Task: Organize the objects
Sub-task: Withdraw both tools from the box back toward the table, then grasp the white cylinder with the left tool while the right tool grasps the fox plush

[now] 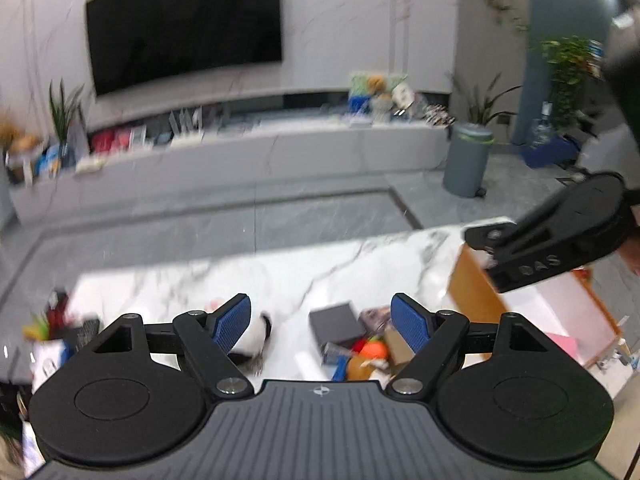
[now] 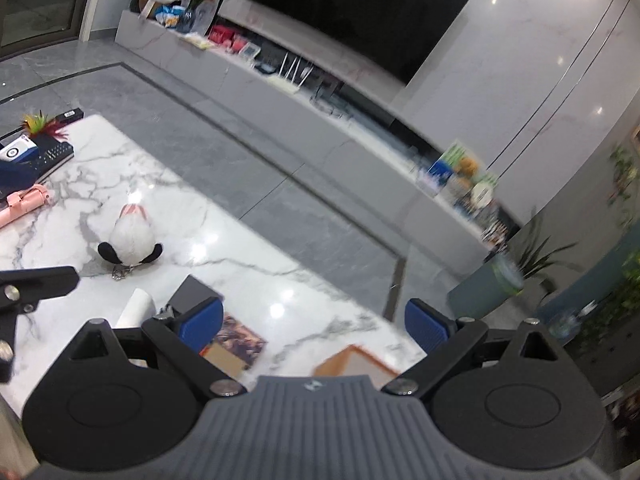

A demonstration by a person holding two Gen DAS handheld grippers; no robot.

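Both tools are hanging over the white marble bench (image 2: 248,276) and pointing down at a slant toward it. The left tool (image 1: 321,322) is standing wide open, with its blue pads (image 1: 232,326) far apart and nothing between them. The right tool (image 2: 314,326) is also wide open and is holding nothing. The things to tidy are sitting in a small heap on the near part of the bench: a dark grey square box (image 1: 334,322), an orange and red soft toy (image 1: 370,350), a white paper roll (image 2: 136,308) and a printed picture card (image 2: 240,334). In the left view the heap is lying straight ahead and just below the open jaws, a little to the right of middle, so the left tool looks to be the nearer one to it. A white fluffy plush with black ears (image 2: 130,240) is lying further out on the bench, to the left of the heap, with a small metal clip at its near end. A wooden tray with a pale inside (image 1: 560,312) is sitting at the right end of the bench, under the right tool, and it may be where things are going. Both pictures are blurry, so the small things in the heap are hard to tell apart. The tools' own bodies are hiding the nearest part of the bench. The tray's near edge is cut off, and I cannot tell what the pink thing inside it is.
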